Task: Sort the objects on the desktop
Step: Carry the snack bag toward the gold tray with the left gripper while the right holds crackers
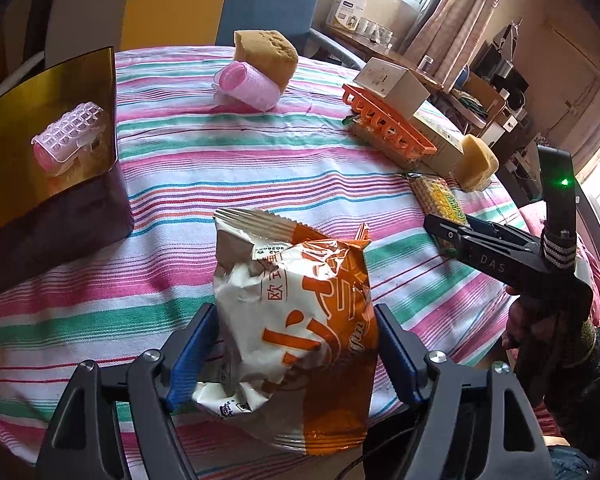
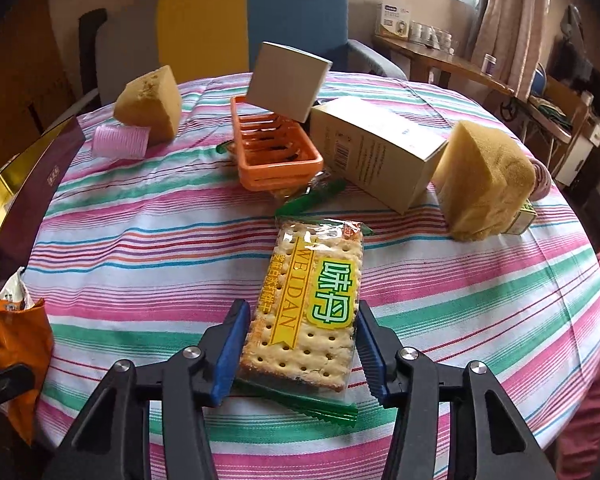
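Note:
My left gripper is shut on an orange and white snack bag, its blue pads pressed on both sides; the bag also shows at the left edge of the right wrist view. My right gripper is shut on a cracker packet with a green label, which lies on the striped tablecloth. The right gripper also shows in the left wrist view over the same packet.
A dark box with a gold lid holding a pink roller stands at left. Another pink roller, two yellow sponges, an orange basket and two cardboard boxes sit further back.

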A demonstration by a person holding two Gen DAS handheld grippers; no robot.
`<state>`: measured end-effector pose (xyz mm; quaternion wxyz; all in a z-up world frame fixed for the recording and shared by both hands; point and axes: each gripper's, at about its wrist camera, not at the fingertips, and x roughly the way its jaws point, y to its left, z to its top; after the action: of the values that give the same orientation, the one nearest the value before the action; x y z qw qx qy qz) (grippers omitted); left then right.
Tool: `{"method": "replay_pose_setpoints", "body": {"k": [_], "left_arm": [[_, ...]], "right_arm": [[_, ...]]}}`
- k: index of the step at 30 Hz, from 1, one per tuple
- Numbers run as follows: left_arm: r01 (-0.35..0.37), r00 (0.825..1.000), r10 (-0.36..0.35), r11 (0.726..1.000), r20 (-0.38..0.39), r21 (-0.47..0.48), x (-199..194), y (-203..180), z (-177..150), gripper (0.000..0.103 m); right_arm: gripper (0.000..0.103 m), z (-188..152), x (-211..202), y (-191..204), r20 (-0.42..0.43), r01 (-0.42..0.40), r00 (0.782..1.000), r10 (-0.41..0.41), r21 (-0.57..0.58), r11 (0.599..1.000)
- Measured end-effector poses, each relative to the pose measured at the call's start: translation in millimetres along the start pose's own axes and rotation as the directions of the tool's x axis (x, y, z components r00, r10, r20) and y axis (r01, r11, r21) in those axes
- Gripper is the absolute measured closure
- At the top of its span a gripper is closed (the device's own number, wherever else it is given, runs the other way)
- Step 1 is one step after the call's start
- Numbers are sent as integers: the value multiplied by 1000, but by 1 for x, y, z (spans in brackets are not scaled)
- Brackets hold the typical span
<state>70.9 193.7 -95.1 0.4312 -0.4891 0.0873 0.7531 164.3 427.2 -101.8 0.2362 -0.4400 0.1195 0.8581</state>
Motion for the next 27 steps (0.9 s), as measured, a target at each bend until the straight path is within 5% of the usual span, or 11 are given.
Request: {"method": "replay_pose_setpoints", "body": {"k": [5, 16, 27], "left_arm": [[23, 1000, -23, 1000, 5, -17, 0, 4, 0, 22], [104, 995, -104, 991, -1, -85, 0, 18, 6, 21], [-13, 999, 13, 1000, -40, -5, 2, 5, 12, 25]], "right_arm": [[46, -3, 1, 5, 9, -22, 1000, 22, -5, 1000], [8, -7, 8, 17, 16, -77, 997, 77, -17, 997], [5, -6, 7, 12, 17, -124, 992, 124, -2, 992]]}}
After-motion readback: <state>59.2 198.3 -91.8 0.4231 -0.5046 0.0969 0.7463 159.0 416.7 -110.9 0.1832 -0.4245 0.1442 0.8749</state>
